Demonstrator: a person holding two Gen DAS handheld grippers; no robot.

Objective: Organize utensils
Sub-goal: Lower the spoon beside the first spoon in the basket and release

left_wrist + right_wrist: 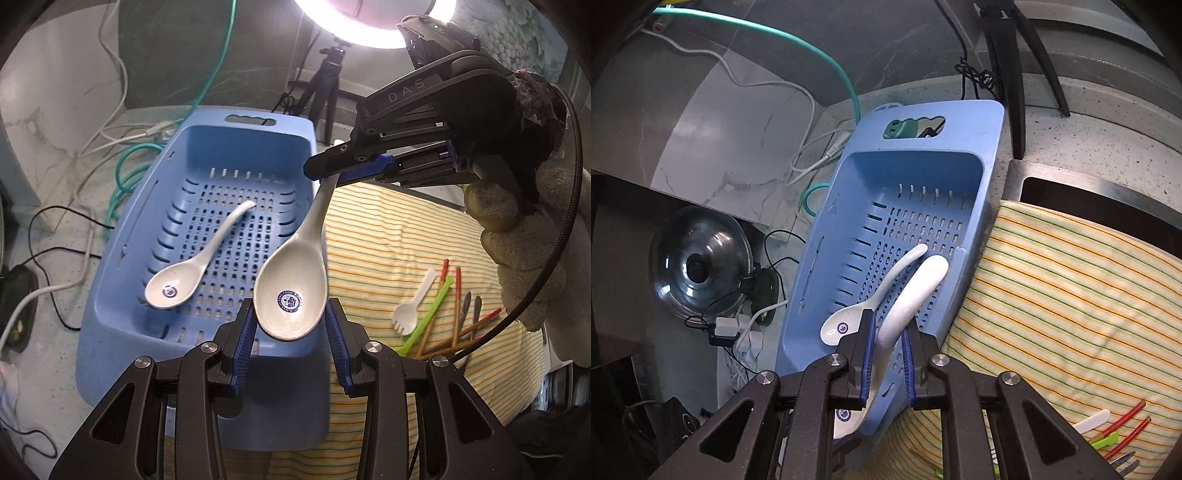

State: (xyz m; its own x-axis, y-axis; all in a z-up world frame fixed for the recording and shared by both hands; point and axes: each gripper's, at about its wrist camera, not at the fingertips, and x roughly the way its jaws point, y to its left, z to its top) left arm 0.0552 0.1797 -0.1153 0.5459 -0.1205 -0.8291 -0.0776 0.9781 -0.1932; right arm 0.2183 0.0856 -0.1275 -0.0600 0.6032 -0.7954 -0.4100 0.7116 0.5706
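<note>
The right gripper is clamping the handle of a white spoon, hanging its bowl over the blue basket between the left gripper's wide-spread fingers, which are gripping nothing

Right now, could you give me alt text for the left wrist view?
The right gripper holds a large white spoon by its handle, its bowl hanging between the left gripper's open jaws above a blue basket. A smaller spoon lies inside.
</note>
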